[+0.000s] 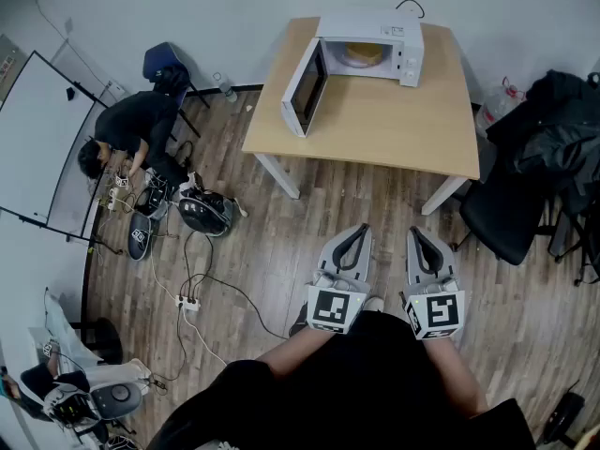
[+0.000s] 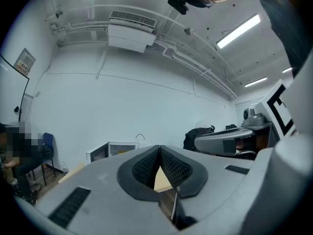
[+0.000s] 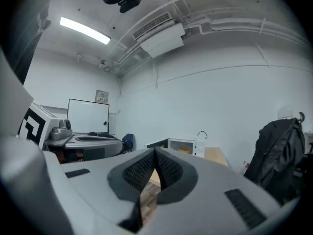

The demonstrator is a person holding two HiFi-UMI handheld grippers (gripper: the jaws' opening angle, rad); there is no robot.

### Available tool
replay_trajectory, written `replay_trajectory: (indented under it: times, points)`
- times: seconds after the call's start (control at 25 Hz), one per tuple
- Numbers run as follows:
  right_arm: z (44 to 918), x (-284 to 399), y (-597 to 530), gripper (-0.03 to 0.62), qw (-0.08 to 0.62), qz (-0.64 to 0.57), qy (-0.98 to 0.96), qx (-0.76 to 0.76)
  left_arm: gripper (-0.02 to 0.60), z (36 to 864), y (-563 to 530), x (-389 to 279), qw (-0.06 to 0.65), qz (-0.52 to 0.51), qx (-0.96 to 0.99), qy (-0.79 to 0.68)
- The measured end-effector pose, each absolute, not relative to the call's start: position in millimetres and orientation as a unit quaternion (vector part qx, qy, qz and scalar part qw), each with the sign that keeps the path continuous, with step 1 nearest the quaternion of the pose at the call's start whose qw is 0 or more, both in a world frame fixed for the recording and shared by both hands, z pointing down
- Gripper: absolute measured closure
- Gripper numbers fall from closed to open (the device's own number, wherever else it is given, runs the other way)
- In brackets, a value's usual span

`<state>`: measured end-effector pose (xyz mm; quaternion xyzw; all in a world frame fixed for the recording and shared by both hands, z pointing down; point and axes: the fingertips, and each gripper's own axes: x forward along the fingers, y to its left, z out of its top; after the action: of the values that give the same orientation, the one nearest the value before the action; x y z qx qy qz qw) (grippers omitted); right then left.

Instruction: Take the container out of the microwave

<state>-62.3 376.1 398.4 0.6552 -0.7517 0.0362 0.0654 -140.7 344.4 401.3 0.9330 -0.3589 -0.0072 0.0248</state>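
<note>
The light wooden rectangular desk (image 1: 375, 120) stands well apart from the person and carries a white box-shaped microwave (image 1: 370, 28) with its door swung open; inside the cavity sits the round, shallow yellowish container (image 1: 361, 54), too small here to show a lid or handles. It looks light and stiff, probably smooth-walled, so the near rim seems the best hold, carried level; the left gripper (image 1: 358, 232) and right gripper (image 1: 418, 233) hang near the body, fingers pressed together on nothing.

Wooden table (image 1: 375, 125) bears a white microwave (image 1: 370, 24); its door stands open.
</note>
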Motion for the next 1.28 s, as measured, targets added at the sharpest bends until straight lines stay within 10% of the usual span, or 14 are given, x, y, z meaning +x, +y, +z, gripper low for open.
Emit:
replay_trajectory:
  times: [1.28]
  points:
    - [446,6,325,0.535,0.037,0.104,-0.743,0.660,0.569,435,289,-67,0.032,0.027,0.945,-0.324]
